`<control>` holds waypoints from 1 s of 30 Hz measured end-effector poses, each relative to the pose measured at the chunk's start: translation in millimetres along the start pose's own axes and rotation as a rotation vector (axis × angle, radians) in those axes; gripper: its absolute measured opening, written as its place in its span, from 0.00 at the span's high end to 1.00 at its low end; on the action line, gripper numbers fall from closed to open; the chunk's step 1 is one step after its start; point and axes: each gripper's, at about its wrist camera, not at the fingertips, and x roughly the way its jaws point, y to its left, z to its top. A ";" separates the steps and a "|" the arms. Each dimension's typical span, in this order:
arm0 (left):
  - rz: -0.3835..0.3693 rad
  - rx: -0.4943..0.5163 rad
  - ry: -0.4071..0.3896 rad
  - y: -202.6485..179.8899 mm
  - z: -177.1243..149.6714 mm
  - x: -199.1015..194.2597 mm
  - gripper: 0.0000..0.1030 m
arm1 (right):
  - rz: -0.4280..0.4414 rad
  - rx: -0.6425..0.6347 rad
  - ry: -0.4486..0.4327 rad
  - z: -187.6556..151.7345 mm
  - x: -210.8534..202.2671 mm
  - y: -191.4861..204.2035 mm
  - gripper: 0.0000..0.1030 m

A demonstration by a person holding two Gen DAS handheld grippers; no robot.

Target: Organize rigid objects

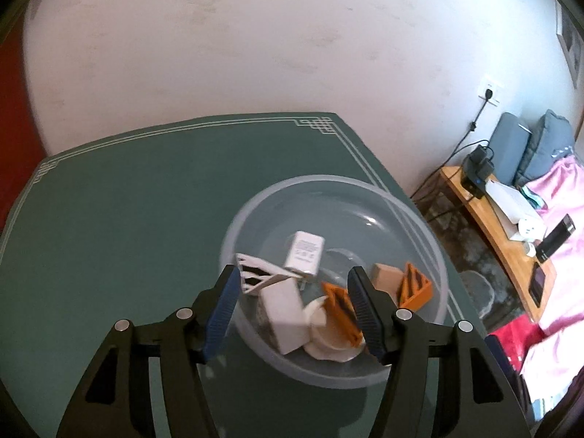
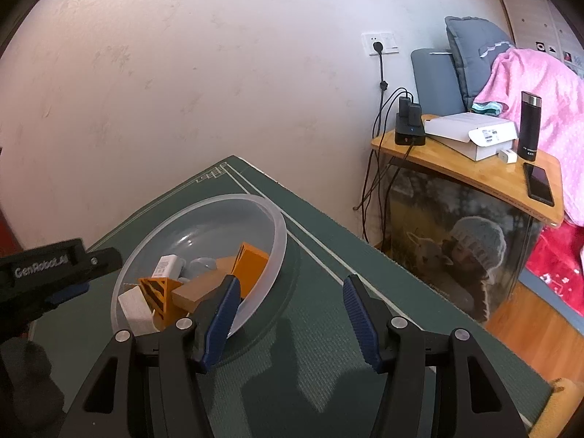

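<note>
Over a dark green table, at the lower centre of the left wrist view, the left gripper is hovering above a clear plastic bowl with its blue-padded jaws standing apart and nothing pressed between them. Lying inside the bowl, between and just beyond the fingers, are a white charger, a white slotted triangle, a white block, an orange slotted piece, a tan wooden block and a second orange wedge, all crowded together toward the near side. In the right wrist view, the right gripper is sitting low in the frame, also released and empty, with its left finger overlapping the bowl's near rim while the gap between its jaws is showing only bare table mat. The bowl is occupying the centre left of that frame, and the left gripper's black body is entering from the left edge beside it. At right in both views, a wooden side table is standing against the wall, carrying a black flask, a phone and a white box.
</note>
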 end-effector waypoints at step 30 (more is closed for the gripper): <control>0.235 0.097 -0.094 16.5 -43.2 -50.5 0.27 | 0.017 -0.022 0.006 -2.2 -0.5 7.5 0.28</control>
